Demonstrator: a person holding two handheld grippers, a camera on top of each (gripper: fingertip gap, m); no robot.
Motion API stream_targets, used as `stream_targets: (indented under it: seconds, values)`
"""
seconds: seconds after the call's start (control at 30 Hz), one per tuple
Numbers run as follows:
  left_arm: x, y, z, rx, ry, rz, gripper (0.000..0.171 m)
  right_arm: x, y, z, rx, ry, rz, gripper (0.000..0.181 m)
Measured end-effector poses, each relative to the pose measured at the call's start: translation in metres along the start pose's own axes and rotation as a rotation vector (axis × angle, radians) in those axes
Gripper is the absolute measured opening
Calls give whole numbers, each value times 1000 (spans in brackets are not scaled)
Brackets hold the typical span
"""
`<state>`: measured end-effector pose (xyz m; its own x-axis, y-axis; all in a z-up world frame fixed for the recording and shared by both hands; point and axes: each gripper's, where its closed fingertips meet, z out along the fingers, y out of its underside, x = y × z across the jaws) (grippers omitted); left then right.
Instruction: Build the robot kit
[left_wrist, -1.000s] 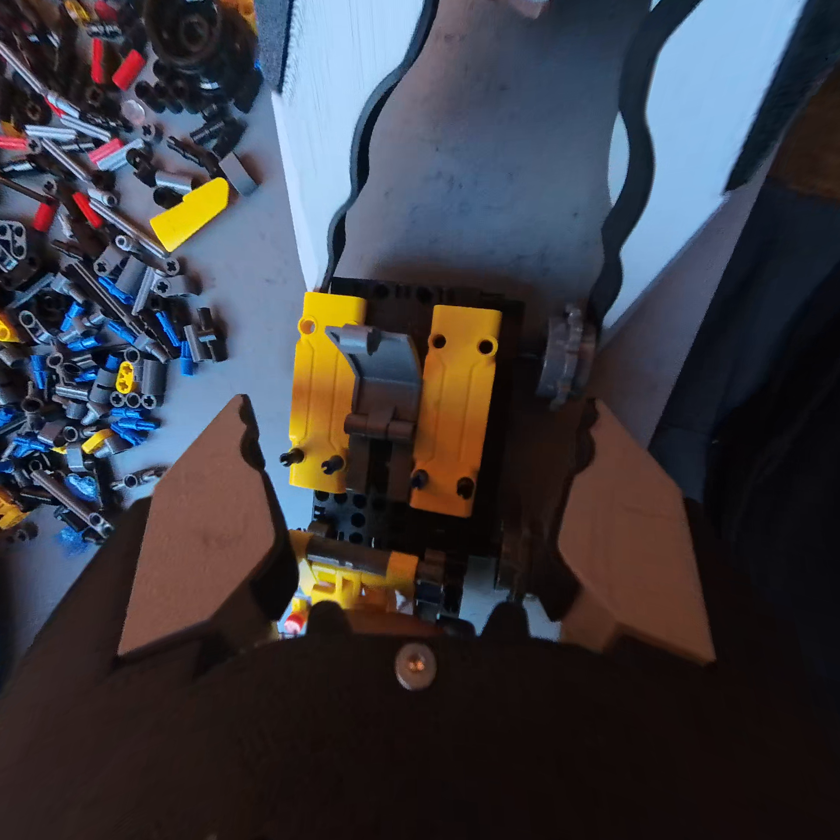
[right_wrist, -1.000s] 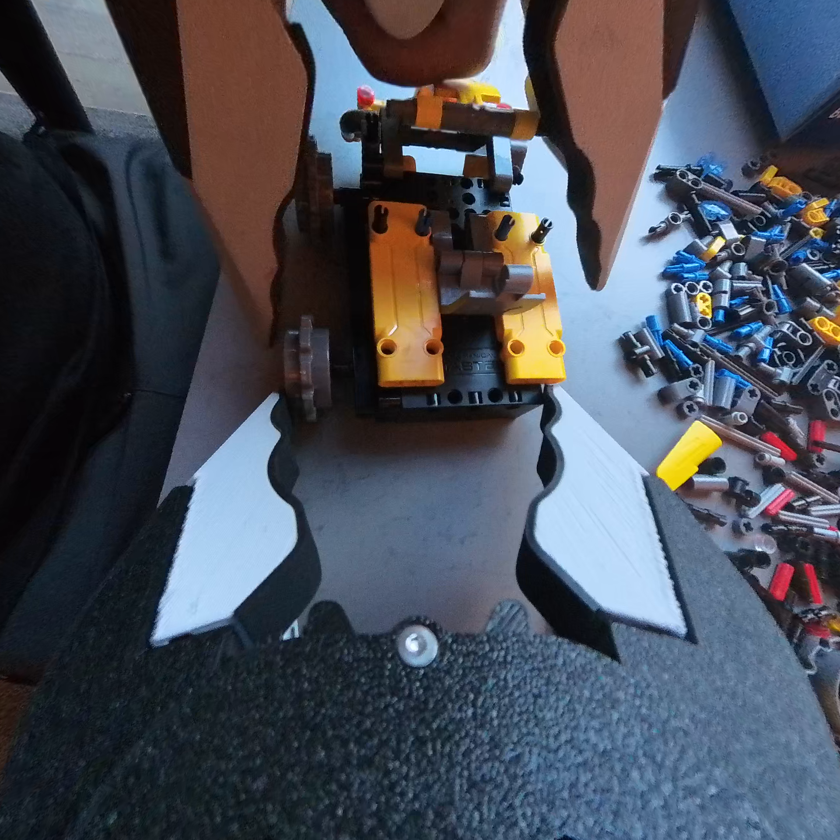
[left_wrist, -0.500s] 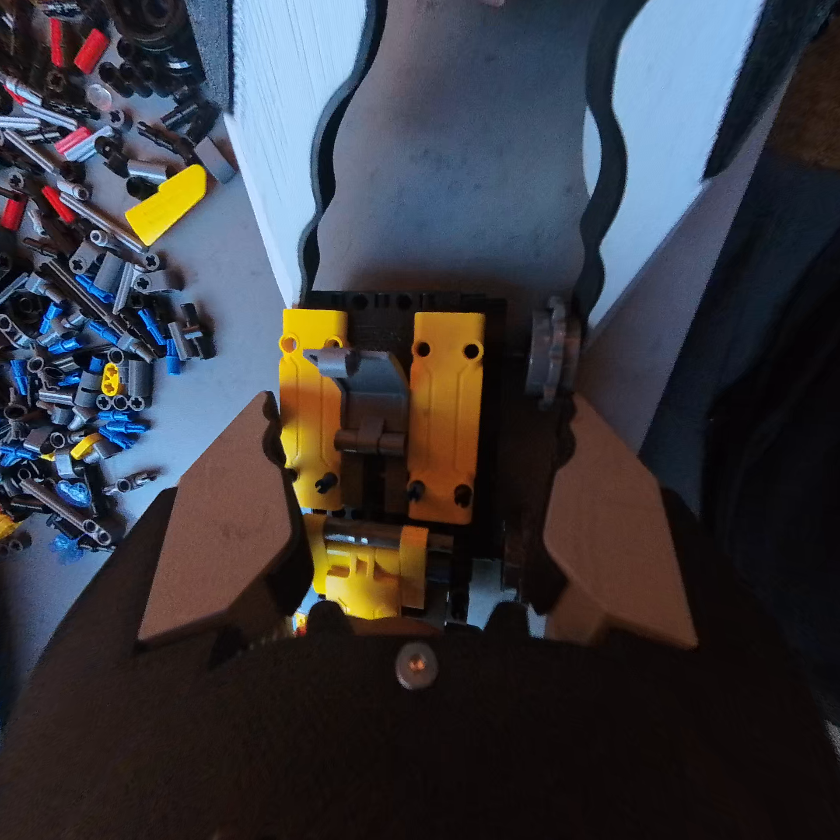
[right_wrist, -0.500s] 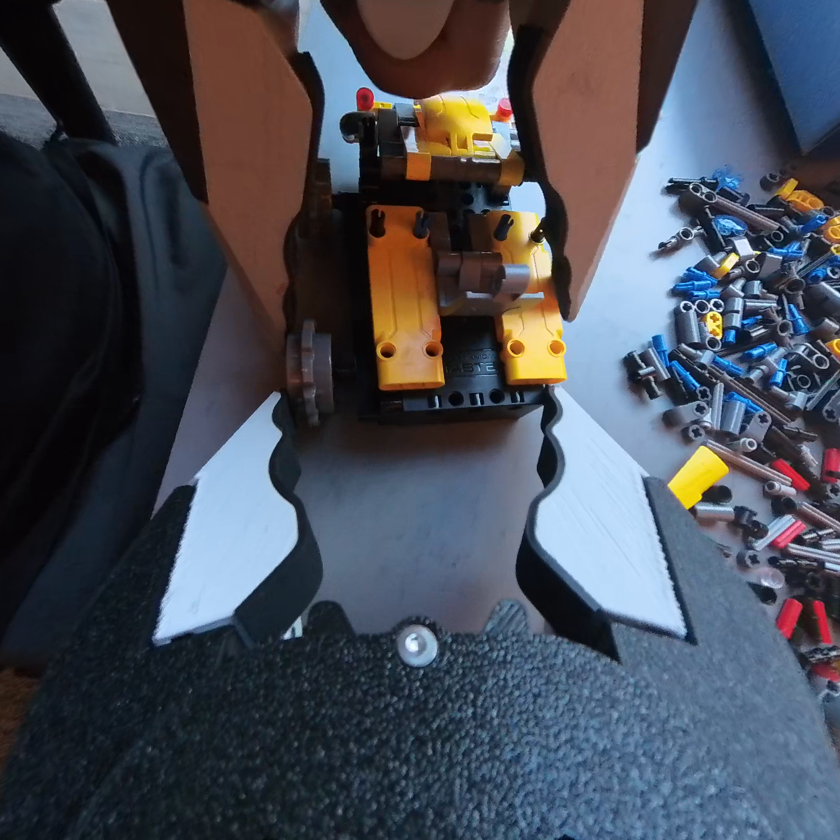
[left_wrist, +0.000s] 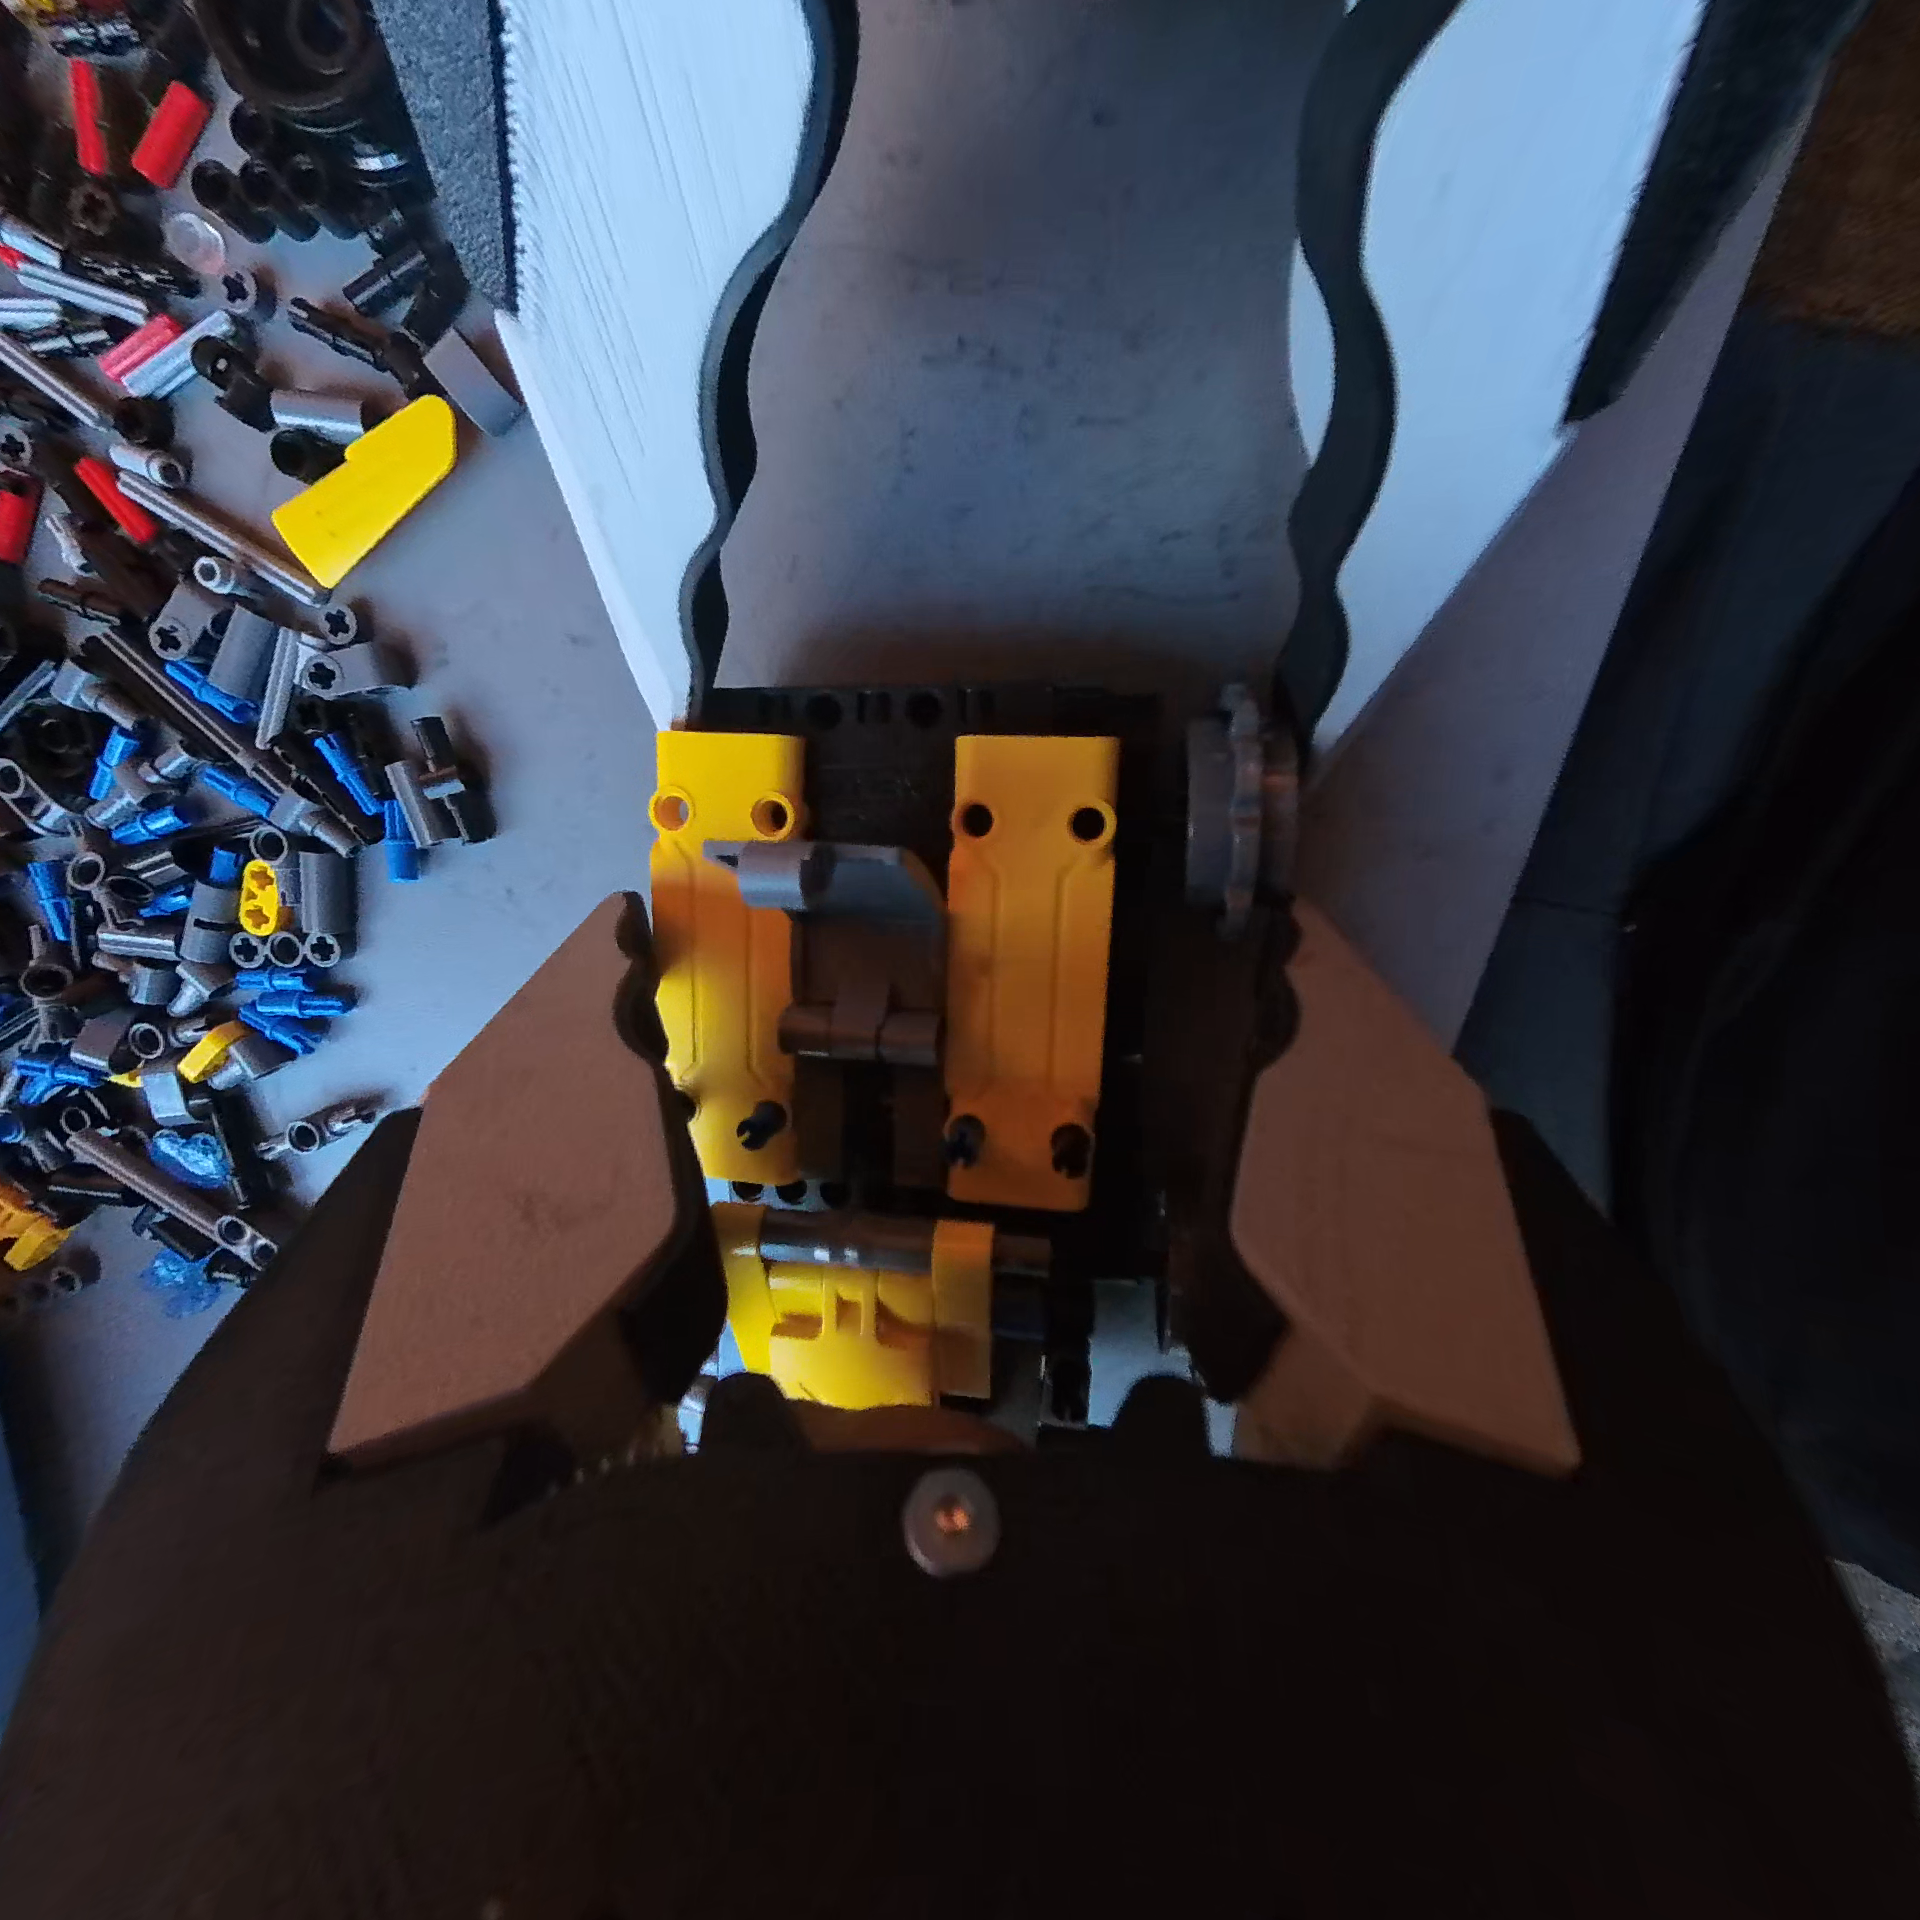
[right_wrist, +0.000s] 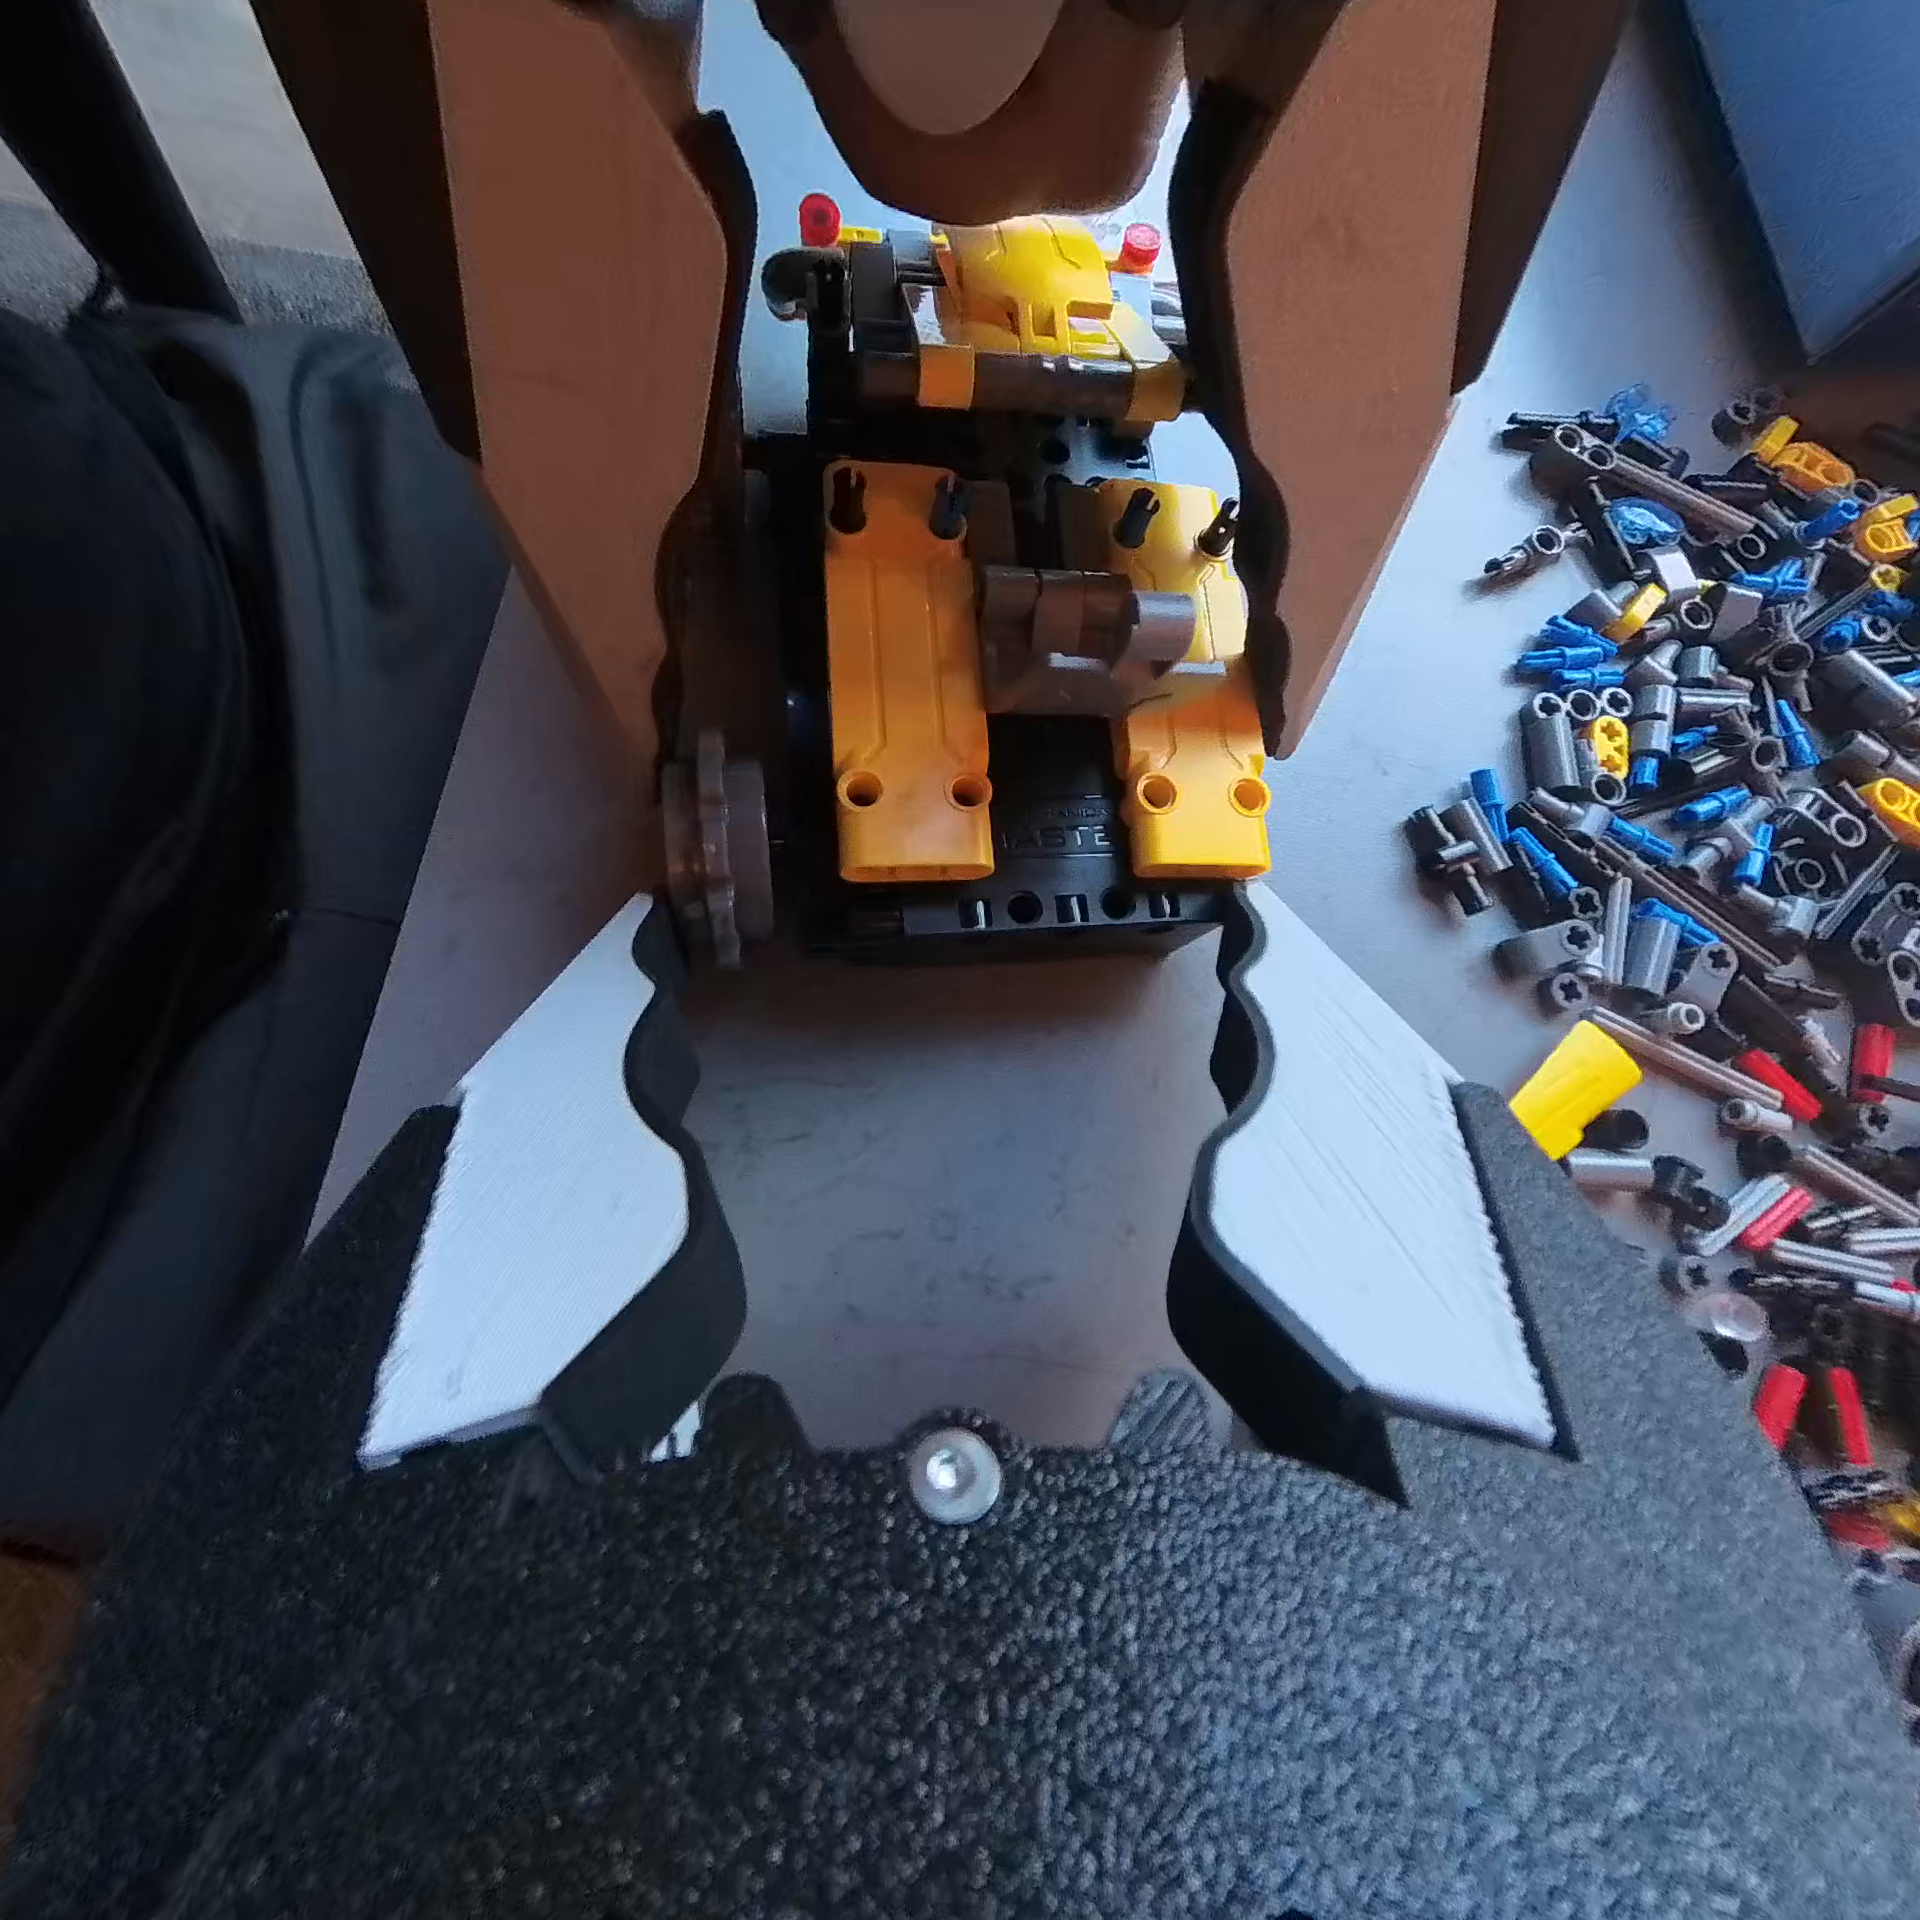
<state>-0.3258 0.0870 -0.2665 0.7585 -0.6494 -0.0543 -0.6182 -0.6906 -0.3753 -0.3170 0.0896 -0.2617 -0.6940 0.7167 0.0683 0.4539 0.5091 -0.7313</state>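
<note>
A yellow and black toy brick vehicle (left_wrist: 1029, 935) stands on the grey table (right_wrist: 935, 1195). It has a grey gear (left_wrist: 1236, 821) on one side and a grey lever on top. My left gripper (left_wrist: 956, 956), with brown fingers, is shut on its two long sides. In the right wrist view the vehicle (right_wrist: 904, 675) sits between those brown fingers (right_wrist: 582, 468). My right gripper (right_wrist: 940, 925), with white fingers, is open and empty. Its tips sit at the corners of the vehicle's other end. It also shows in the left wrist view (left_wrist: 997, 696).
A pile of small loose brick parts (left_wrist: 187, 779) in blue, grey, black and red lies beside the vehicle, also in the right wrist view (right_wrist: 1714, 727). A yellow curved piece (right_wrist: 1574, 1086) lies at its edge. Dark fabric (right_wrist: 208, 831) lies past the table's other edge.
My left gripper has moved forward along the vehicle and its fingers have closed in from wide open onto its sides. My right gripper has stayed open at the far end.
</note>
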Motion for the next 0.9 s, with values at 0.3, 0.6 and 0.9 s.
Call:
stream_targets:
  seconds: [0.3,0.6,0.9]
  values:
    - [-3,-4,-9,59,-10,-8,131,-2,-2,0,-17,47,15,108]
    - [-26,5,-100,323,-122,-168,129,0,-26,-54,185,211,96,106]
    - [9,82,-84,316,-188,-312,119,-31,-20,-68,236,308,159,104]
